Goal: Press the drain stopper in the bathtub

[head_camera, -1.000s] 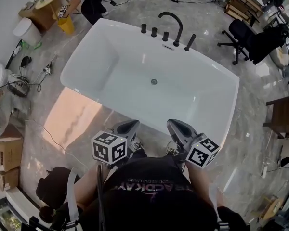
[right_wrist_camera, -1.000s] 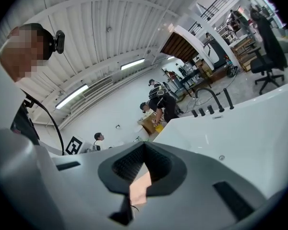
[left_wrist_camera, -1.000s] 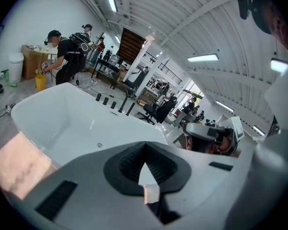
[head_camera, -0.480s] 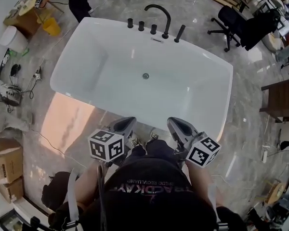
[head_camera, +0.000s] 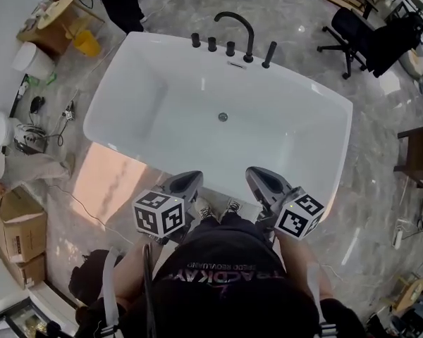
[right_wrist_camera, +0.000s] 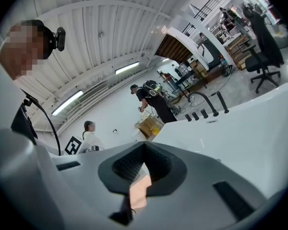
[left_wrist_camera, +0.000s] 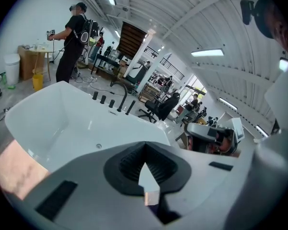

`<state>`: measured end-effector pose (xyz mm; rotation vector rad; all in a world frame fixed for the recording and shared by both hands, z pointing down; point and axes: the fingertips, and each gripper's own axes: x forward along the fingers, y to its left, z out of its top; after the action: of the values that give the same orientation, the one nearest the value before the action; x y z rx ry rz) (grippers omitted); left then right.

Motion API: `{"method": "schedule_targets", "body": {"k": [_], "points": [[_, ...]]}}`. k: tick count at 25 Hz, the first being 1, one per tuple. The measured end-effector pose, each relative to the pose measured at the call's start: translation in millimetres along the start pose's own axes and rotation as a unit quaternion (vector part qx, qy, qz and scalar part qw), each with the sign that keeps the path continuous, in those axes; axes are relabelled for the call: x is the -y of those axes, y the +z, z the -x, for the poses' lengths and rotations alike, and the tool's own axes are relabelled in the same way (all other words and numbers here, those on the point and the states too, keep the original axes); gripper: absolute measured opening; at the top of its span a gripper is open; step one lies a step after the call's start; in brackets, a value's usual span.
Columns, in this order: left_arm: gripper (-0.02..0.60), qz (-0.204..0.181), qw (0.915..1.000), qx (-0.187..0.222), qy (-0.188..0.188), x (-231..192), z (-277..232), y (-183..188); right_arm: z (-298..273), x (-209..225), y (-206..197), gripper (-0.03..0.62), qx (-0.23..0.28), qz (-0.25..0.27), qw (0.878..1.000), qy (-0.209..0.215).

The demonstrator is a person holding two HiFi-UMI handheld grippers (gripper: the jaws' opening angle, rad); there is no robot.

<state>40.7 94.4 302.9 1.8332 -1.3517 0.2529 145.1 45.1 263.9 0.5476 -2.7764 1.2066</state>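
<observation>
From the head view, the left tool (head_camera: 185, 185) and right tool (head_camera: 262, 182) are hovering side by side, tucked close to the person's body and pointing over the near rim of the bathtub (head_camera: 127, 83). The drain stopper (head_camera: 223, 117) is sitting mid-floor in the tub, well apart from both. In the left gripper view, the jaws are pressing together, gripping nothing. In the right gripper view, the jaws are likewise pressing together, empty.
</observation>
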Motion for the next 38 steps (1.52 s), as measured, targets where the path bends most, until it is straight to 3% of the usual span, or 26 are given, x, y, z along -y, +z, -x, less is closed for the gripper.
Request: {"method": "schedule_targets", "body": {"k": [7, 19, 30, 38], "points": [[0.003, 0.001, 0.9999, -0.005, 0.013, 12, -23, 1, 9, 27, 11, 0.012, -0.001, 0.002, 1.000, 0.011], [0.003, -0.028, 0.9992, -0.026, 0.009, 3, -31, 8, 16, 47, 2, 0.012, 0.014, -0.010, 1.000, -0.017], [0.003, -0.062, 0.9903, -0.117, -0.042, -63, -35, 0, -27, 68, -25, 0.012, 0.023, -0.029, 0.993, -0.115], [0.003, -0.050, 0.9850, -0.158, -0.050, -144, -68, -15, -113, 136, -45, 0.012, -0.019, -0.036, 0.987, -0.153]]}}
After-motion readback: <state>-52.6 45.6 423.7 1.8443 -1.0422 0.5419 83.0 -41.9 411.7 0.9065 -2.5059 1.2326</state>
